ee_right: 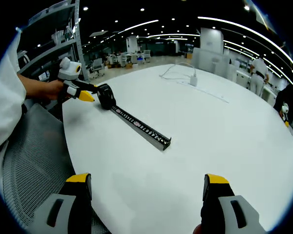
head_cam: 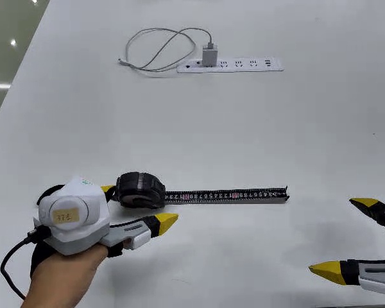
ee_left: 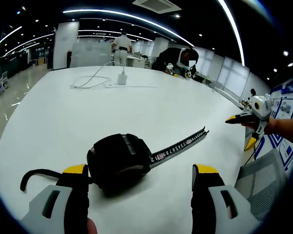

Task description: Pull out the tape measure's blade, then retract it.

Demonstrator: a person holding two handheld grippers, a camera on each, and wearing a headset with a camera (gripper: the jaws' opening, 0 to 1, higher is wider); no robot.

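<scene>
- Black tape measure [head_cam: 140, 190] sits on the white table [head_cam: 244, 128]; its case lies between the jaws of the left gripper [head_cam: 136, 204], which stand wide and are not clamped on it; the far jaw may be touching the case, but this is hard to tell.
- Right gripper [head_cam: 331, 235] is wide too, holds nothing and is well apart from the blade's tip.
- Risk: the blade [head_cam: 228, 195] could snap back, whipping its hook; the unclamped case could skid or twist.
- Long axis runs left to right across the head view; case at the left, hook end pointing right, numbers up.
</scene>
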